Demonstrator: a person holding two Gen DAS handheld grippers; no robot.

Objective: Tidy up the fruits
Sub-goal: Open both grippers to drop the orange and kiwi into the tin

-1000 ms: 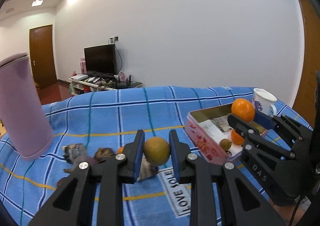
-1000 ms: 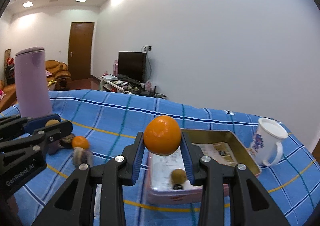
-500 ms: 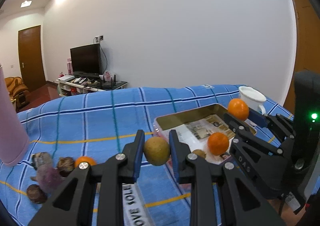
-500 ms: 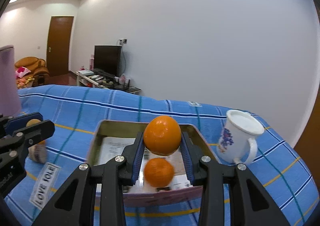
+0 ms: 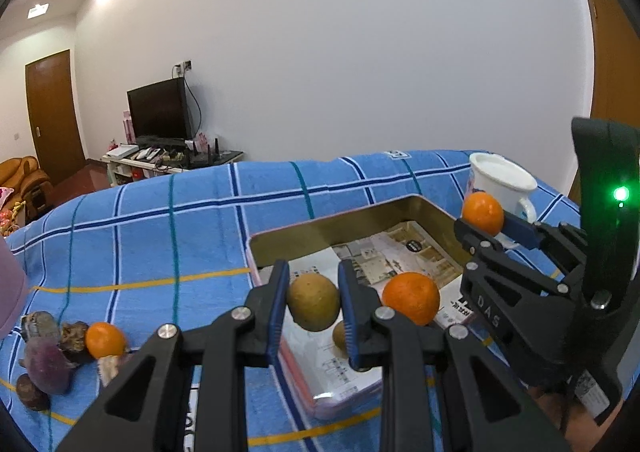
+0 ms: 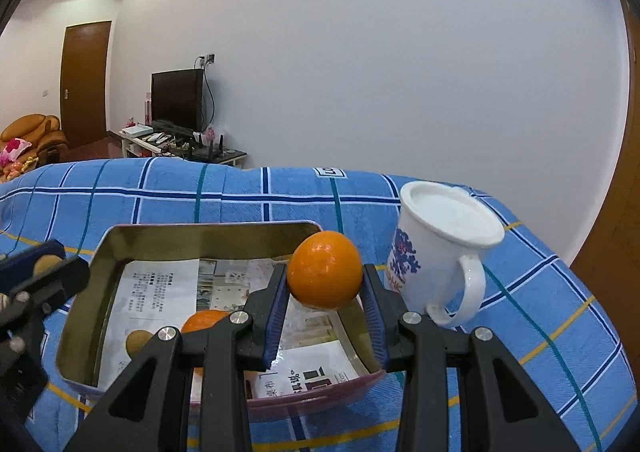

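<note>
Left gripper (image 5: 313, 306) had its jaws pinching a brown-green round fruit (image 5: 313, 301), held above the near-left corner of a pink tin box (image 5: 320, 232). Inside the box, just right of those jaws, lay an orange (image 5: 411, 298); a small brown fruit (image 5: 340, 334) sat partly hidden behind the right jaw. Right gripper (image 6: 325, 292) had its jaws clamped on a second orange (image 6: 325, 269), held over the box's right half. A white mug (image 6: 442, 248) stood just right of those jaws, outside the box. Well left of the left jaws, on the blue checked cloth (image 5: 160, 236), sat a small orange (image 5: 105, 340) among dark purple fruits (image 5: 48, 366).
</note>
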